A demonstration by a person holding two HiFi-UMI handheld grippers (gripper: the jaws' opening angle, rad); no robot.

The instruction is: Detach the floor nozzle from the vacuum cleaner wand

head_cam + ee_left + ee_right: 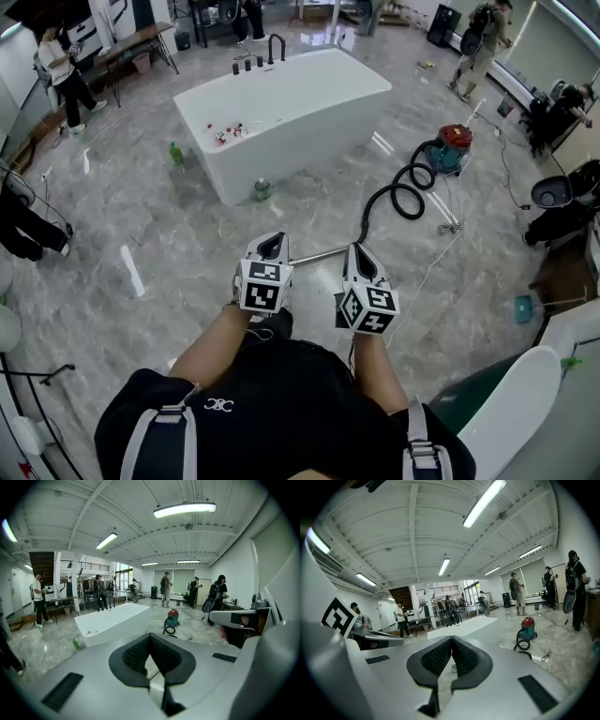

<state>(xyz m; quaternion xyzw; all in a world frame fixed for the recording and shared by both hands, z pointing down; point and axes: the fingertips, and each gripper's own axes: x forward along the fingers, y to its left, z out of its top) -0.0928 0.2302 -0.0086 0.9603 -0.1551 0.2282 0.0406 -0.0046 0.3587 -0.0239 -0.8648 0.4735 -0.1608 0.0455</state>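
Jaws, left gripper (pixel 272 246): pressed together tip to tip, nothing between the pads; held above the floor (pixel 169 225) and pointing forward and slightly down.

Jaws, right gripper (pixel 359 251): likewise pressed together and empty; just beside the left pair, at about the same height.

Wand (pixel 321 253): thin metal tube lying on the floor, crossing the gap between the two pairs of jaws, below their tips. One end goes behind the right gripper, the other behind the left gripper.

Floor nozzle: cannot be made out in any view; the wand's end on the left gripper's side is covered by that gripper.

Hose (pixel 401 195): black, looped on the floor ahead of the right jaws and to their right, running on to the vacuum cleaner.

Vacuum cleaner (pixel 452 147): red-topped, teal-bodied canister, well ahead of both jaws, off to the right.

Bathtub (pixel 281 103): white, freestanding, well ahead of the left jaws.

Green bottle (pixel 175 155) and small jar (pixel 262 189): on the floor beside the bathtub, on its near side, the jar nearer the jaws.

People: several standing far beyond the jaws.
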